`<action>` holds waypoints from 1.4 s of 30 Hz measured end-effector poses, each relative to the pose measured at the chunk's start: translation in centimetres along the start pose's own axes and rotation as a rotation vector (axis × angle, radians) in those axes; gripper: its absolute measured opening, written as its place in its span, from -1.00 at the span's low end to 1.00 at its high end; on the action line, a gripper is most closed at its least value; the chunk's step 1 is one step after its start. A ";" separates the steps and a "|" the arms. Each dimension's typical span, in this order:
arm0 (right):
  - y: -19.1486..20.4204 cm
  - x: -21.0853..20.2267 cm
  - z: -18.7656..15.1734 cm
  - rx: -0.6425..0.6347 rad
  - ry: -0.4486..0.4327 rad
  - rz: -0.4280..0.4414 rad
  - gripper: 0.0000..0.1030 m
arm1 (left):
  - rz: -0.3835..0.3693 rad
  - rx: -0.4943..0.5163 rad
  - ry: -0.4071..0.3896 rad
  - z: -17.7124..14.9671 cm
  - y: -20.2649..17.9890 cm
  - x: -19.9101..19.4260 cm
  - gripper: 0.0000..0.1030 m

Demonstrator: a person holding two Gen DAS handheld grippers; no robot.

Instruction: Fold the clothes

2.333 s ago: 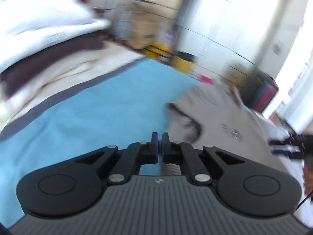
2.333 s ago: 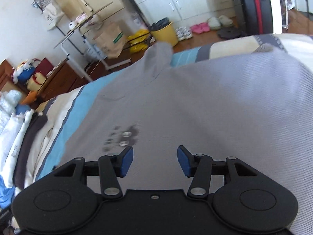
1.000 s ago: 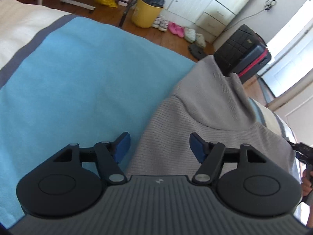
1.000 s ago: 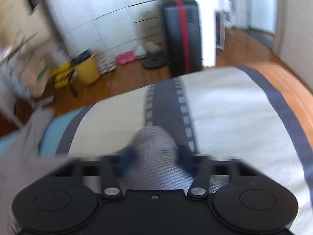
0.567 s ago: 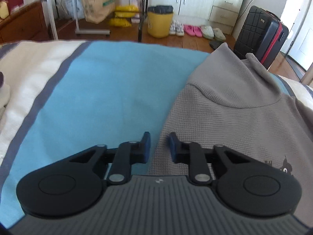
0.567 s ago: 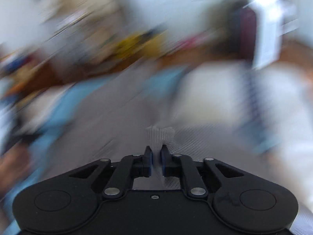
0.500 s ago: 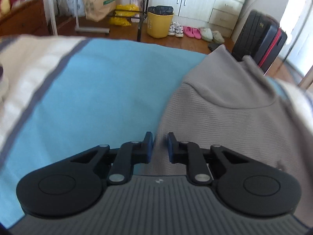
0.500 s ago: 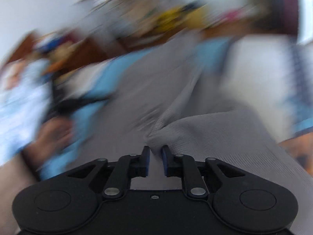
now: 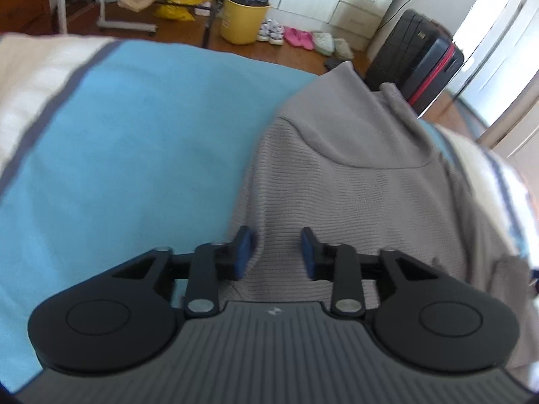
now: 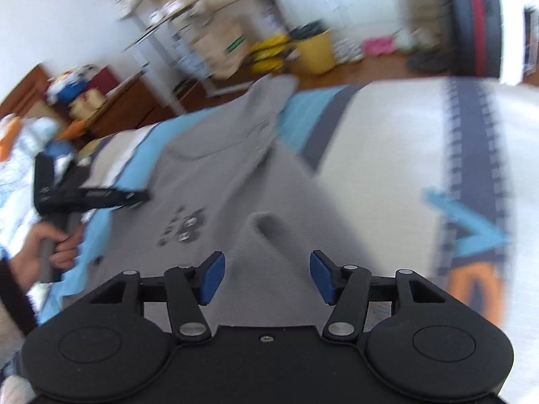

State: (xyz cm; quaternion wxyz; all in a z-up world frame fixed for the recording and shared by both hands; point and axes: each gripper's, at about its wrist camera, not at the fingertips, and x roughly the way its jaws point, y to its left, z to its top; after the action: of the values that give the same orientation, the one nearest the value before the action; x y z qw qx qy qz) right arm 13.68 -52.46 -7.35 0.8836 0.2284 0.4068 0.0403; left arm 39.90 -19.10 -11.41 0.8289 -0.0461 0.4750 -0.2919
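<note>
Jaws stand spread on both tools: the left gripper hangs over the near left edge of the grey ribbed-knit hooded sweatshirt, and the right gripper over a raised crease in its right side, neither pinching cloth. Both seem placed at opposite sides so that a panel can be caught and turned inward. The sweatshirt lies front up on the bed's blue, cream and dark-striped cover, a small dark print on its chest, its hood spread toward the far edge. Beyond stand a yellow bin and a black suitcase.
</note>
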 end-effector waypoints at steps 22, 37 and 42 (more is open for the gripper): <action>-12.0 -8.9 12.5 0.012 -0.411 -0.682 -0.91 | 0.258 0.209 -0.090 3.3 -5.8 0.9 -0.97; -17.2 -11.5 7.2 0.295 -0.404 -0.765 0.00 | 0.210 0.076 0.000 -1.5 -1.5 -5.9 0.09; -10.1 -13.8 3.9 0.254 -0.369 -0.517 0.06 | 0.127 -0.027 0.061 -5.0 1.6 -7.9 0.05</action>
State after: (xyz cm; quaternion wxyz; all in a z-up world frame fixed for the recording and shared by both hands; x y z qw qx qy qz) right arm 6.27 -66.49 0.10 0.8877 0.2294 0.2865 -0.2780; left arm 33.54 -12.65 -8.67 0.8301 -0.0182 0.5062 -0.2333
